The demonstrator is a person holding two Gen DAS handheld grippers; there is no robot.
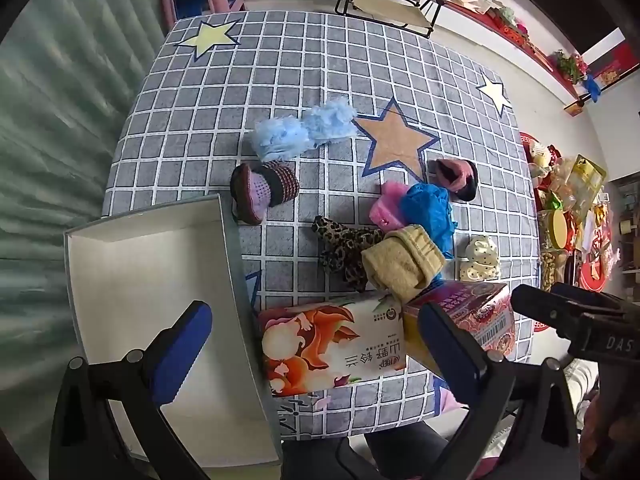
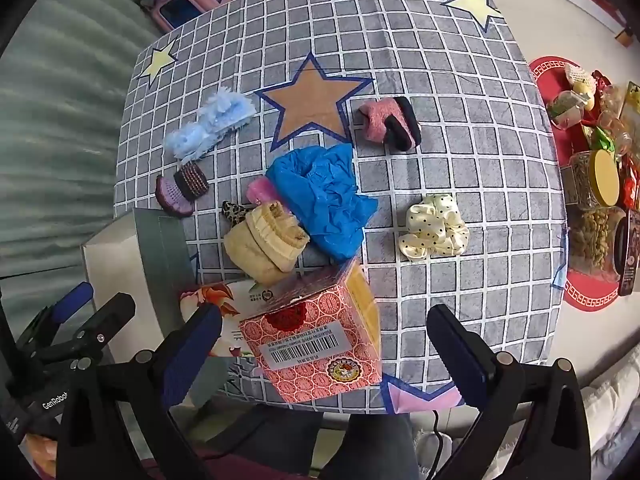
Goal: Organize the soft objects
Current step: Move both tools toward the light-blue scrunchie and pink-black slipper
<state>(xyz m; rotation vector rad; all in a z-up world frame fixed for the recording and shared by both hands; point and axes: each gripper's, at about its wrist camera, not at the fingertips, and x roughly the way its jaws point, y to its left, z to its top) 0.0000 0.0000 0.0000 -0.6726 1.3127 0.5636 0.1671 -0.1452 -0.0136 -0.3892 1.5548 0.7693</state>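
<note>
Both tongs, left [image 1: 316, 334] and right [image 2: 324, 330], gaping fully, nothing held, high over the grey checked worktop [image 1: 280, 80]. Soft pieces scattered mid-cloth: fluffy pale-blue sock [image 1: 298, 130], beige rolled knit [image 1: 400, 266] against crumpled blue fabric [image 1: 428, 210]. Open white box [image 1: 152, 280] at left. Best: descend on an isolated piece, pinch centrally, avoid the printed cartons [image 2: 316, 336].
</note>
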